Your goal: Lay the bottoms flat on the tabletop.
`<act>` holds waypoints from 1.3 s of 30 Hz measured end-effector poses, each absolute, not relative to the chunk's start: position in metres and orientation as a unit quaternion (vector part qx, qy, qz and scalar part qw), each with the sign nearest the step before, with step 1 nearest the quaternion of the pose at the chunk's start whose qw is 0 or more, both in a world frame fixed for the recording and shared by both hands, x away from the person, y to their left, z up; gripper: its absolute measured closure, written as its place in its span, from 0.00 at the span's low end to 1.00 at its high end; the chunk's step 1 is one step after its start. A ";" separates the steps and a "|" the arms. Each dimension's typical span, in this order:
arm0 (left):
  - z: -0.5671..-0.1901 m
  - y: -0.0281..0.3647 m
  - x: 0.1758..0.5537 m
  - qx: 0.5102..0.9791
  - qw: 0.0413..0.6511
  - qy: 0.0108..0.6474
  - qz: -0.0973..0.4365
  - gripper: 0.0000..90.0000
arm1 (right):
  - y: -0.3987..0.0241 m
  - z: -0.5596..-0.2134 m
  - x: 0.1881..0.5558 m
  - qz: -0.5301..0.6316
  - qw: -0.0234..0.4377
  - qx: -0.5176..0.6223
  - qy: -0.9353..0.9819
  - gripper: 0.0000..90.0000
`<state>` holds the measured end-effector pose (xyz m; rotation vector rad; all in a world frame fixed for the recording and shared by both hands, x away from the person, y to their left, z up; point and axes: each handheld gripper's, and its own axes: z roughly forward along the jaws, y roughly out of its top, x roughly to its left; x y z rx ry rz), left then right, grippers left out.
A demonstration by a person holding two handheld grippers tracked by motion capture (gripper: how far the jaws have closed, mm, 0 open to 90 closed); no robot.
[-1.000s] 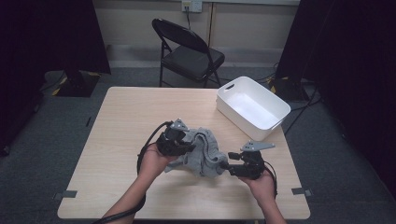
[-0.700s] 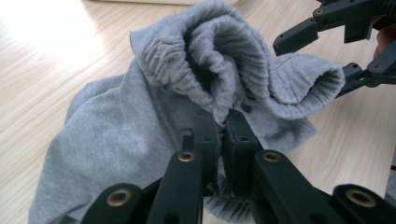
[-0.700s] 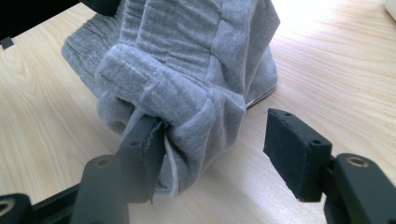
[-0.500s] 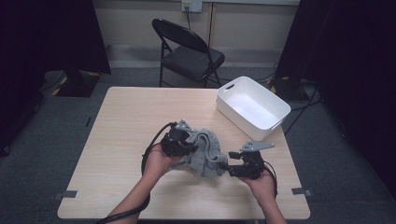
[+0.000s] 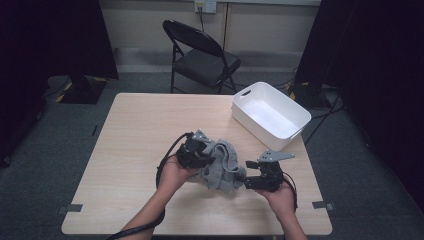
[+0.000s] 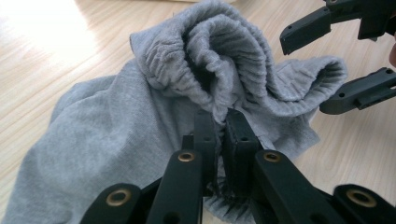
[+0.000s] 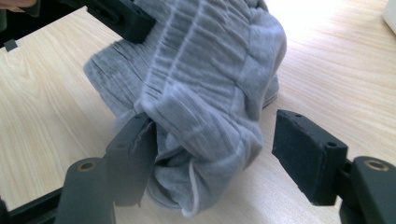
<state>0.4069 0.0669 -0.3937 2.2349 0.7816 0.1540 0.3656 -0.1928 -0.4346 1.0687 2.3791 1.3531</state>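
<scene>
A crumpled grey garment [image 5: 223, 170] with a ribbed elastic waistband and a white drawstring lies near the table's front edge. My left gripper [image 6: 223, 116] is shut on a fold of the waistband [image 6: 219, 51], and in the high view it [image 5: 209, 161] sits at the garment's left side. My right gripper [image 7: 210, 126] stands at the garment's right end [image 5: 245, 181]. Its jaws have just been opening. The bunched garment [image 7: 210, 56] sits between them, brushing the left pad [image 7: 133, 154], and the right pad [image 7: 306, 154] stands apart from it. Its jaws [image 6: 304, 74] gape opposite my left gripper [image 7: 126, 18].
A white plastic tub [image 5: 272, 115] sits on the table's far right corner. A black folding chair [image 5: 202, 55] stands behind the wooden table [image 5: 135, 130]. Bare tabletop lies to the left and beyond the garment.
The right gripper's jaws have spread wider around the cloth's end. The left gripper has edged slightly to the right, still clamped on the waistband.
</scene>
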 end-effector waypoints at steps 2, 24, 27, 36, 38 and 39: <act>-0.394 0.064 0.407 0.873 0.376 0.305 0.059 0.94 | -0.192 -0.434 0.366 0.459 0.100 0.359 0.806 0.34; -0.399 0.051 0.404 0.873 0.389 0.288 0.058 0.88 | -0.192 -0.442 0.368 0.457 0.079 0.363 0.808 0.70; -0.399 0.052 0.403 0.874 0.389 0.286 0.058 0.80 | -0.193 -0.443 0.368 0.457 0.076 0.365 0.808 0.76; -0.399 0.064 0.399 0.870 0.401 0.277 0.075 0.52 | -0.193 -0.447 0.369 0.451 0.073 0.369 0.809 0.85; -0.399 0.067 0.397 0.869 0.404 0.276 0.078 0.47 | -0.194 -0.447 0.370 0.452 0.072 0.371 0.808 0.86; -0.399 0.070 0.396 0.867 0.407 0.276 0.077 0.46 | -0.195 -0.447 0.370 0.452 0.072 0.371 0.808 0.86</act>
